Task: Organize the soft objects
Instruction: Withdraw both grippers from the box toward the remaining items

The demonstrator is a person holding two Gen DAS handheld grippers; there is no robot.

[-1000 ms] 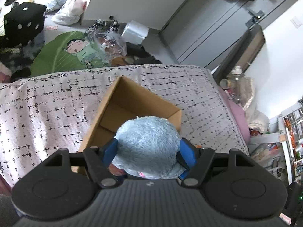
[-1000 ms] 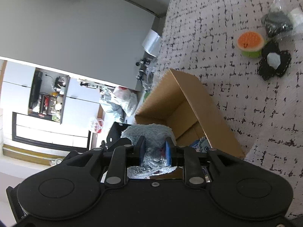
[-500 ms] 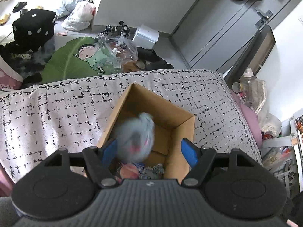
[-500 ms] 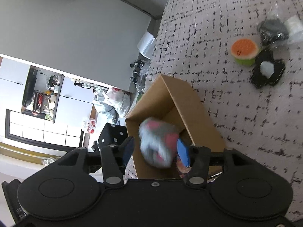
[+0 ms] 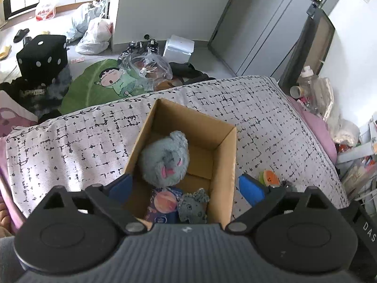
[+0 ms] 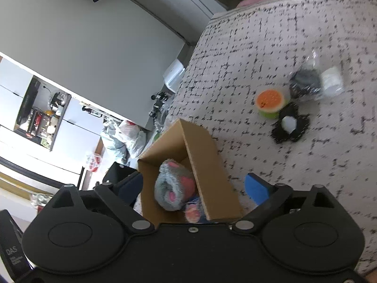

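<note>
Now: grey toy sits in the box

We hold 2 grippers over the cardboard box (image 5: 223, 146) on the bed cover (image 5: 70, 146). Our left gripper (image 5: 186, 185) has its blue fingers (image 5: 251, 189) spread wide w/ nothing between them. Our right gripper (image 6: 193, 184) is spread wide too & grips nothing.

The fluffy grey toy (image 5: 165, 159) w/ pink spots lies inside the box, up against the left wall. In the right wrist view we see the same toy (image 6: 175, 189) low in the box (image 6: 207, 172). Near it in the box are a small grey toy (image 5: 194, 206) & a round pink and purple thing (image 5: 163, 204).

Out on the bed cover, right of the box, sits the orange and green fruit toy (image 6: 271, 102). Just beside it lie a black frilly thing (image 6: 289, 126) w/ a white middle & a see-through bag (image 6: 315, 82) w/ dark stuff in it.
</note>
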